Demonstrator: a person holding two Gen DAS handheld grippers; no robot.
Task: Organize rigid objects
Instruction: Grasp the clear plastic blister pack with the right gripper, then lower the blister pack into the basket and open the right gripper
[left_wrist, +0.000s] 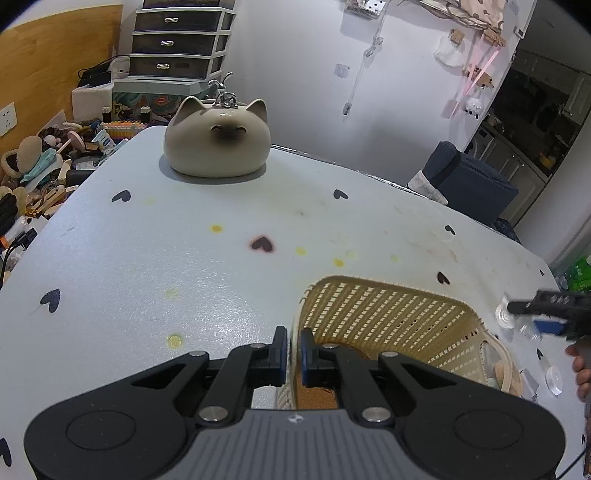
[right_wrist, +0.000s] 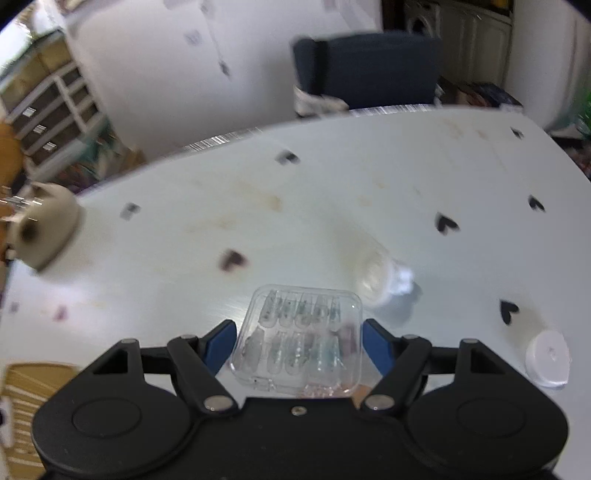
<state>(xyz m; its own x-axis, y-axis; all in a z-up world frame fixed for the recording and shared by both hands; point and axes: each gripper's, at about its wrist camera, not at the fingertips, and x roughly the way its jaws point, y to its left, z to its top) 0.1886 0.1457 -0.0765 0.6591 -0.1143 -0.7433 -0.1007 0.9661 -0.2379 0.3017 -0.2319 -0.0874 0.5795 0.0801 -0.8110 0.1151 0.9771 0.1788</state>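
2 grippers are at work on the heart-printed table (right_wrist: 332, 192). The right gripper (right_wrist: 300, 341) grasps a clear plastic case (right_wrist: 301, 341) by its side edges, its blue pads clamped on it; the case holds 2 rows of small translucent pieces. Just beyond it on the right lies a clear bottle (right_wrist: 384, 277), and nearer on the right a white round lid (right_wrist: 548, 360). The left gripper (left_wrist: 293, 349) is clenched on the near rim of a cream woven basket (left_wrist: 388, 317). Far ahead of it sits a cat-shaped ceramic pot (left_wrist: 216, 142).
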